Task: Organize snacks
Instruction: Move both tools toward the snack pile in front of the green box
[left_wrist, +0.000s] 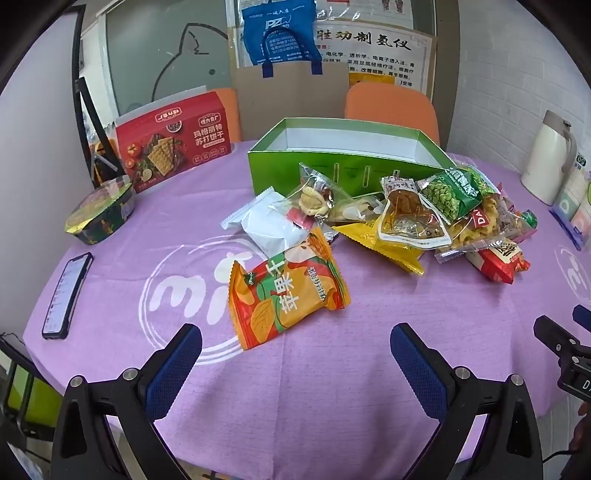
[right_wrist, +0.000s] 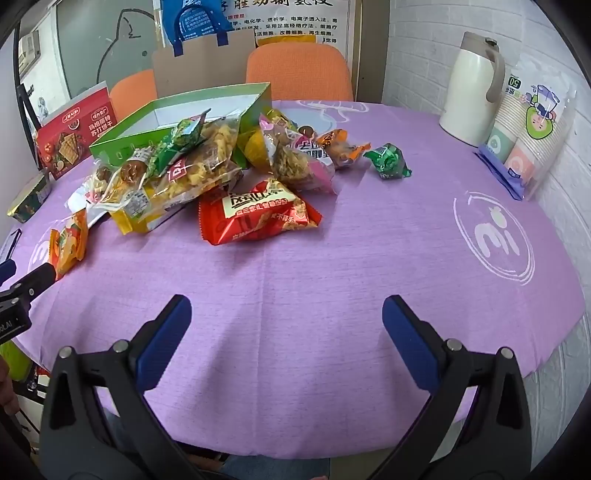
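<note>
A heap of snack packets (left_wrist: 424, 214) (right_wrist: 192, 166) lies on the purple tablecloth against an empty green box (left_wrist: 343, 158) (right_wrist: 155, 125). An orange dried-apple packet (left_wrist: 288, 295) (right_wrist: 68, 243) lies apart, just ahead of my left gripper (left_wrist: 295, 354), which is open above the cloth with nothing between its fingers. A red packet (right_wrist: 255, 216) (left_wrist: 496, 262) sits at the heap's near edge, some way ahead of my right gripper (right_wrist: 286, 319), also open and empty. A small green packet (right_wrist: 388, 160) lies alone to the right.
A red cracker box (left_wrist: 173, 147) (right_wrist: 75, 129), a lidded bowl (left_wrist: 101, 210) and a phone (left_wrist: 66, 295) occupy the left side. A white kettle (right_wrist: 471, 88) (left_wrist: 550, 158) and packed paper cups (right_wrist: 532, 133) stand at the far right. Orange chairs (right_wrist: 299, 74) stand behind the table.
</note>
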